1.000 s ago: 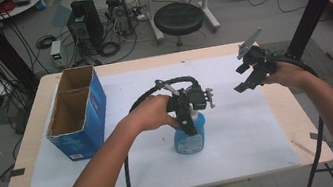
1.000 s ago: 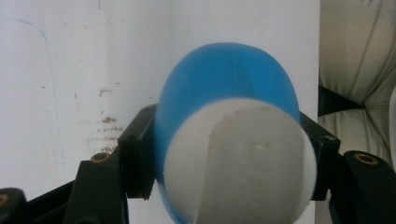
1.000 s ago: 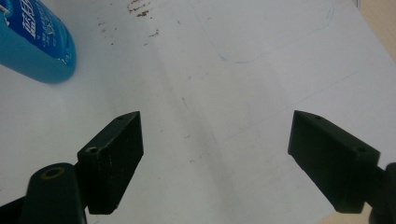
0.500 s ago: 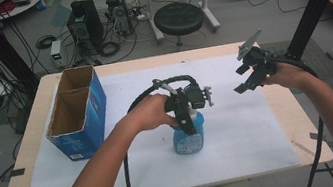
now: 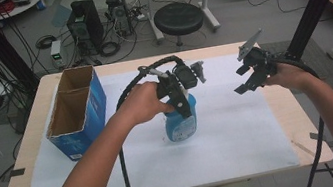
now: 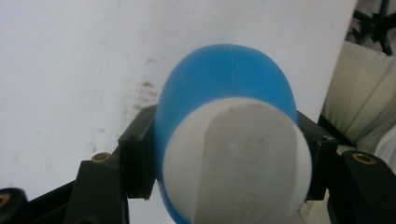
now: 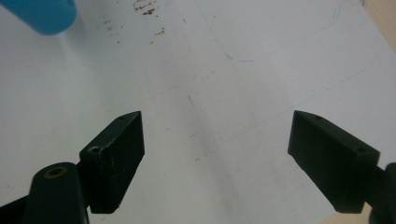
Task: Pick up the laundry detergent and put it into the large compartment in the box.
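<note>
My left gripper pinches the blue plastic bottle with white cap, upright at centre of the white-papered surface. My right gripper hangs spread at three o'clock. Next, probably lift toward the blue cardboard box at nine o'clock.

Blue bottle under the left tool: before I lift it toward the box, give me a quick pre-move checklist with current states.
1. Left tool closed on the blue bottle: ok, jaws press both sides just below the white cap.
2. Bottle upright on the white paper: ok.
3. Cap fully closed: cannot tell.
4. Right tool out of the way: ok, open, empty, held above the paper to the bottle's right.
5. Cardboard box open on top: ok; inside partly hidden.
6. Left tool's cable free: ok, it loops behind the hand.
</note>
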`<state>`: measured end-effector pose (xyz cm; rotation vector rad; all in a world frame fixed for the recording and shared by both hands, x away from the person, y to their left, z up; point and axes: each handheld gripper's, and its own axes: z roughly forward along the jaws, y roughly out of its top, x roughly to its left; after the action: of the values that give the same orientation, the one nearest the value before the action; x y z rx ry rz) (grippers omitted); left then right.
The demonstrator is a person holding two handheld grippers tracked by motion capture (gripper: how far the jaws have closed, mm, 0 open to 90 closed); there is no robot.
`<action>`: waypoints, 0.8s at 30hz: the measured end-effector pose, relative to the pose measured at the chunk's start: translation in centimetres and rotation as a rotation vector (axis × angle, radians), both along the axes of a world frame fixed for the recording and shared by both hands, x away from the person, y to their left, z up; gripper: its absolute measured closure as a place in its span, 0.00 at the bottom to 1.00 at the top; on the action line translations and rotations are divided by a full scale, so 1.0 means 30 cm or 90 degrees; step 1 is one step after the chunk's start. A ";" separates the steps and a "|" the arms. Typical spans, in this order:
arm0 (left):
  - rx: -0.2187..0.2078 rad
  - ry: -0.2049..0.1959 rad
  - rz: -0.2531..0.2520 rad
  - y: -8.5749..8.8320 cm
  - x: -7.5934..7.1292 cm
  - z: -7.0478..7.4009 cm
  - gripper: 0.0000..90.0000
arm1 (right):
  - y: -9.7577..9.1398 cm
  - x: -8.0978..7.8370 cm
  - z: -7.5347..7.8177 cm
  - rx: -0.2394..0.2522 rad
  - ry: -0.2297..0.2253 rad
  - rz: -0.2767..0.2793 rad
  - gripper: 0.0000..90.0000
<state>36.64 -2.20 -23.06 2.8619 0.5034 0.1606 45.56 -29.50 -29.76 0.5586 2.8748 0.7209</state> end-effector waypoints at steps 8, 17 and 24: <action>-0.006 -0.017 0.116 0.041 0.026 0.074 0.42 | 0.001 -0.005 0.005 0.000 0.001 0.003 0.20; -0.009 -0.022 0.249 0.093 0.057 0.134 0.42 | 0.012 -0.004 0.006 -0.003 -0.005 0.010 0.20; -0.029 -0.020 0.363 0.151 0.074 0.188 0.42 | 0.031 -0.001 0.008 -0.003 -0.005 0.021 0.20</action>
<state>38.86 2.32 -17.43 2.5869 1.2840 0.2810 45.52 -28.57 -29.51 0.5074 2.8844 0.7182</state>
